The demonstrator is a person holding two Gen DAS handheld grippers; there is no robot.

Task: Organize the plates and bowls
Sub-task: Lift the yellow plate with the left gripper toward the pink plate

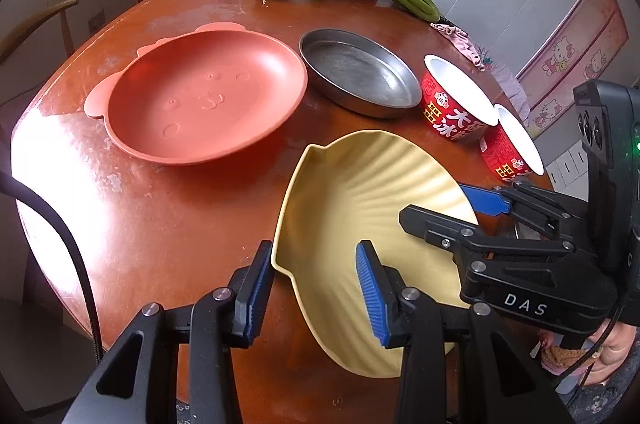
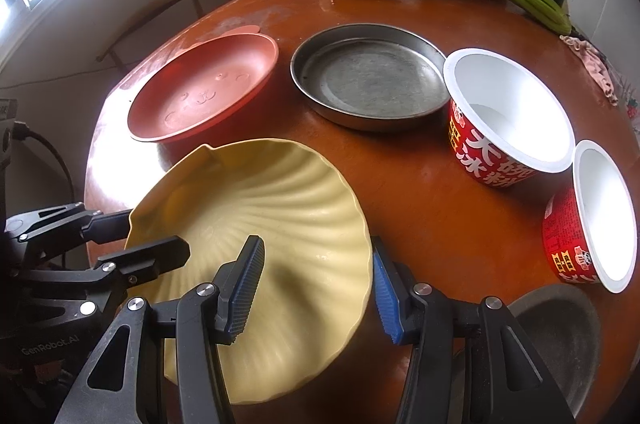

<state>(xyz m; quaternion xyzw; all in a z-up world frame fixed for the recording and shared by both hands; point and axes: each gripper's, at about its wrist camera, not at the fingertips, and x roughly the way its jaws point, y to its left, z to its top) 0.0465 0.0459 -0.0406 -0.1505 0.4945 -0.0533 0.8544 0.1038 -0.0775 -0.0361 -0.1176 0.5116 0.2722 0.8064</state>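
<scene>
1. Left gripper (image 1: 316,298): jaws spread wide, straddling the near-left rim of the yellow scalloped plate (image 1: 360,207), one pad outside the rim, one over the inside. Nothing pinched yet, there's daylight on both sides.
2. Right gripper (image 2: 318,288): jaws also spread apart, bracketing the plate's right rim at the lower centre of its view; not closed on it.
3. The yellow plate sits tilted at the lower middle of both views; whether its far edge touches the surface I cannot tell.
4. Looks like a two-handed pick-up in the making. To do it well: close both sets of jaws squarely on the rim at opposite sides, at about the same time, and lift level so the plate doesn't swing.
5. Further out: the orange bear-face plate (image 1: 204,95) at centre left, probably a stacking spot, and the steel pan (image 1: 360,71) just right of it.
6. Upper right: two red noodle bowls (image 2: 508,119) side by side. Keep the lift clear of them.
</scene>
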